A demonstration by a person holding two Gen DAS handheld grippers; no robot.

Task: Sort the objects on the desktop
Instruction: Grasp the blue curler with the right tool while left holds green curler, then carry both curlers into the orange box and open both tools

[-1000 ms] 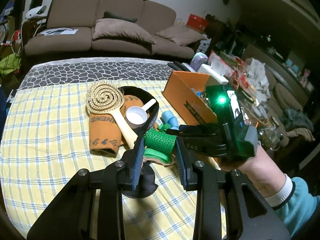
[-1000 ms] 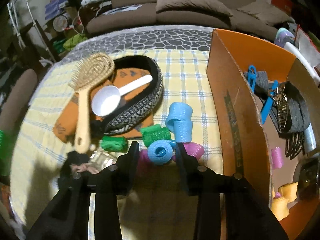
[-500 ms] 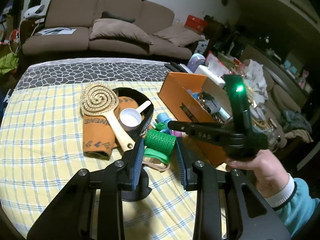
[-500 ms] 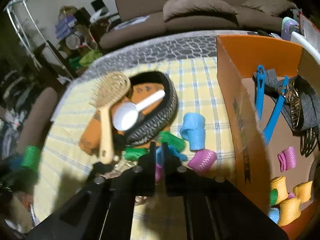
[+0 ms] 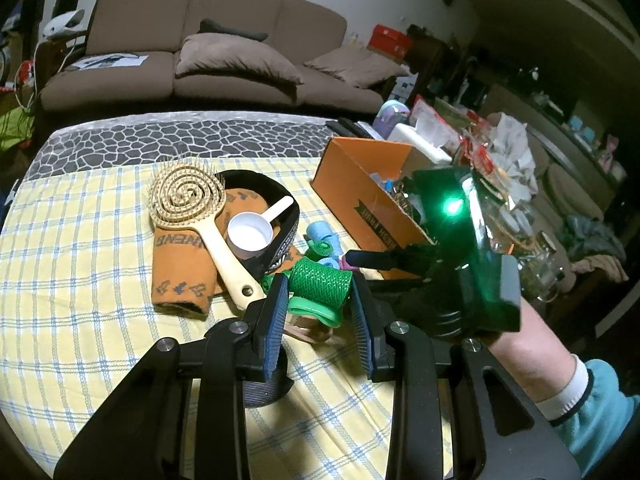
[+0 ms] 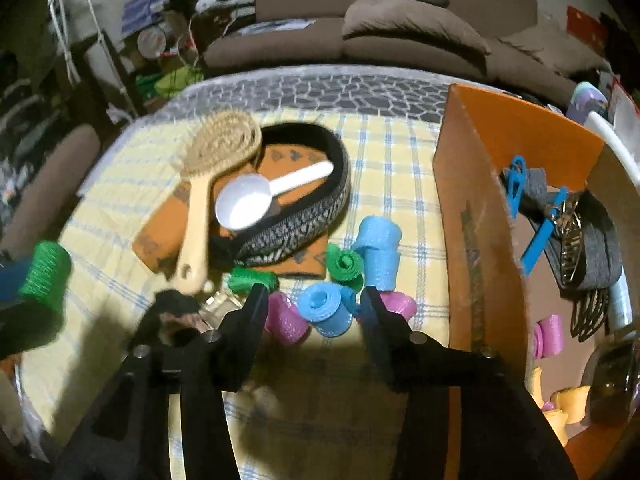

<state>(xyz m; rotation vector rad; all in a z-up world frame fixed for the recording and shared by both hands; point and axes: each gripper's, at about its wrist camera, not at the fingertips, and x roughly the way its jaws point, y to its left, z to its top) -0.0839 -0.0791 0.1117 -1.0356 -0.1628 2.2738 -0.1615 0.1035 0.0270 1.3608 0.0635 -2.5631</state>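
Observation:
My left gripper [image 5: 320, 292] is shut on a green hair roller [image 5: 320, 282] and holds it above the checked tablecloth [image 5: 80, 280]; the roller also shows at the left edge of the right wrist view [image 6: 46, 274]. My right gripper [image 6: 314, 296] is open and empty, its jaws on either side of a blue roller [image 6: 326, 308] lying among pink [image 6: 282, 318], green [image 6: 344, 262] and light blue rollers [image 6: 380, 254]. The orange box [image 6: 472, 216] to the right holds clips and rollers.
A beige hairbrush [image 5: 196, 216], a white scoop [image 5: 252, 232], a black headband [image 6: 304, 216] and an orange cloth [image 5: 180, 276] lie left of the rollers. A couch [image 5: 208, 64] stands beyond the table. Clutter sits right of the box [image 5: 372, 208].
My right gripper went from open to shut half a second ago and is open again, now low around the blue roller. My left gripper still holds the green roller.

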